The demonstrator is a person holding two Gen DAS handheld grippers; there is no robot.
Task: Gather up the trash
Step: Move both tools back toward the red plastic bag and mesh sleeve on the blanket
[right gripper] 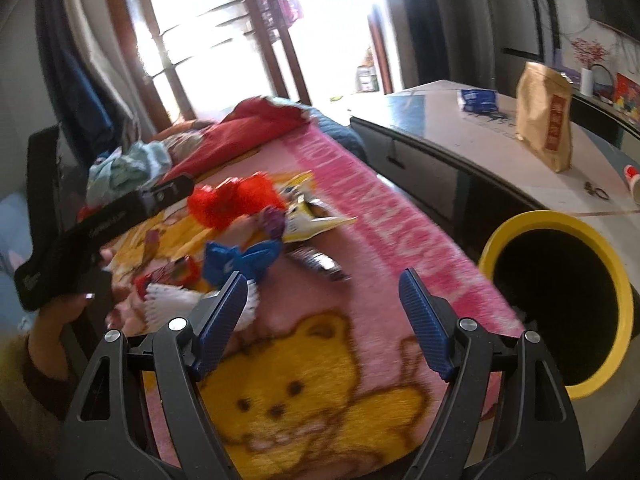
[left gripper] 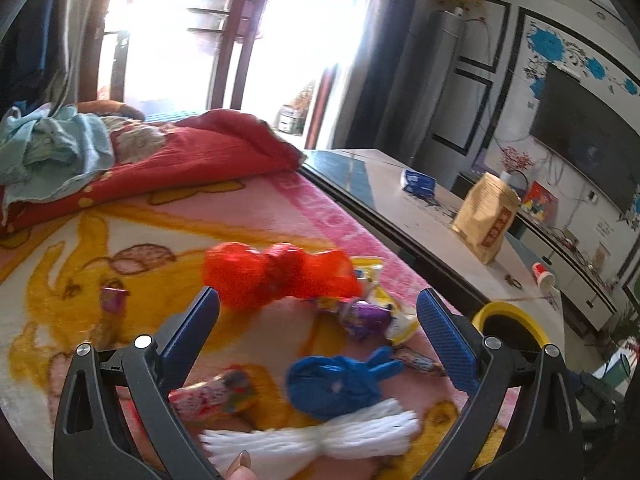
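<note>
Trash lies scattered on a pink cartoon blanket (left gripper: 80, 248): a red foam net (left gripper: 276, 276), a blue foam net (left gripper: 340, 380), a white foam net (left gripper: 316, 440), a purple wrapper (left gripper: 364, 316), a yellow packet (right gripper: 312, 220) and a colourful wrapper (left gripper: 216, 394). My left gripper (left gripper: 320, 320) hovers open over this pile, nothing between its fingers. My right gripper (right gripper: 324, 298) is open too, empty, above the blanket's bear print with the pile ahead-left. A yellow-rimmed bin (right gripper: 560, 292) stands to its right, beside the bed. The left gripper's body (right gripper: 100, 236) and the person's hand show at left.
A low table (left gripper: 420, 208) runs along the bed's right side, bearing a tan paper bag (left gripper: 486, 216), a blue packet (left gripper: 418, 182) and a red-white cup (left gripper: 542, 272). A red quilt (left gripper: 192, 160) and light clothes (left gripper: 52, 148) are heaped at the bed's far end.
</note>
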